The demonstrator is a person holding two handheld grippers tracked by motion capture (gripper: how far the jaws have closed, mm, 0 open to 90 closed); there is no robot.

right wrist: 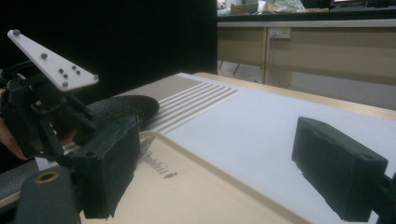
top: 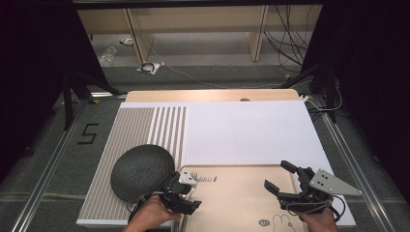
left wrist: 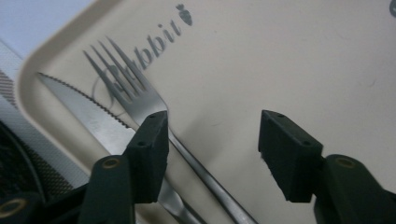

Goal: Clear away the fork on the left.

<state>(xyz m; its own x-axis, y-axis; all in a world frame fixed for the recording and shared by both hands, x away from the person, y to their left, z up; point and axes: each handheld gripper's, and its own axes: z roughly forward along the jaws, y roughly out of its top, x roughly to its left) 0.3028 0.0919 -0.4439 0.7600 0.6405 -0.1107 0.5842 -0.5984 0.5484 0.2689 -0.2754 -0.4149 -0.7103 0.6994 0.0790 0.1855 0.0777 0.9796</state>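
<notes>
A beige tray (top: 241,203) printed with "Rabbit" lies at the near edge of the table. At its left end a steel fork (left wrist: 135,88) and a serrated knife (left wrist: 88,114) lie side by side, tines pointing away from me. My left gripper (left wrist: 215,123) hovers low over them with its jaws open; the fork's handle runs just inside the left jaw and no pad presses on it. In the high view the left gripper (top: 191,191) is at the tray's left end and the fork (top: 193,175) peeks out beyond it. My right gripper (top: 279,176) stands open over the tray's right end with nothing between its fingers (right wrist: 336,168).
A dark round textured plate (top: 142,171) rests on a striped placemat (top: 140,125) just left of the tray. A white mat (top: 241,130) covers the table behind the tray. Dark curtains flank the table, and cables lie on the floor beyond it.
</notes>
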